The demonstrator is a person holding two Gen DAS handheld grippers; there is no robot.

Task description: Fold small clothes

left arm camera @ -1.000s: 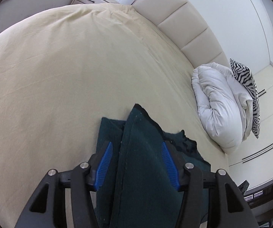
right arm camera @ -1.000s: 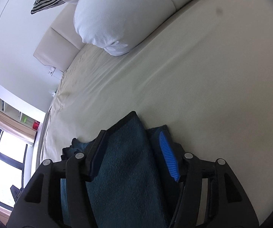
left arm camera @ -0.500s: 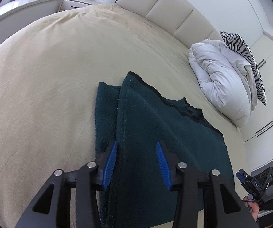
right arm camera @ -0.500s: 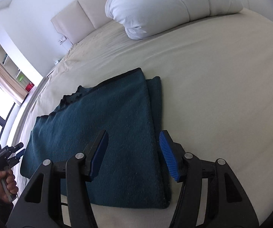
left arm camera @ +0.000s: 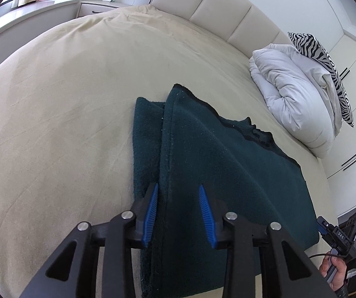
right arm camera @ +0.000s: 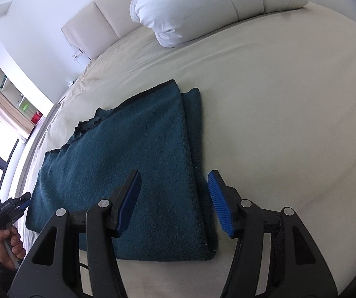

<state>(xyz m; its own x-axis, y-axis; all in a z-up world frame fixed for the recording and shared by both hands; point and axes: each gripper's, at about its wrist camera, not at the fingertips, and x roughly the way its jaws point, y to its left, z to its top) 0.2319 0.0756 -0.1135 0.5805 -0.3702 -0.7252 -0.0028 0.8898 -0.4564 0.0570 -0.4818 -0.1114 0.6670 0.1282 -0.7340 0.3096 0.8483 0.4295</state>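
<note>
Item: dark teal garment (left arm camera: 227, 173), frame centre, lying on the cream bed (left arm camera: 66, 99). A second before it hung in both grippers; now released flat, folded double, one fold judged done. Left gripper (left arm camera: 178, 211) and right gripper (right arm camera: 175, 201) stood apart, holding nothing. Bare sheet left and ahead; white duvet (left arm camera: 294, 94) upper right.

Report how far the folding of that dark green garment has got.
Done: the green garment lies flat on the bed, one layer folded over another, the lower layer showing along one side edge. In hand: nothing; the left claw and right claw are both open above it, gripping no cloth. Left: it is still a long shape, so probably at least one more fold across its length.
</note>
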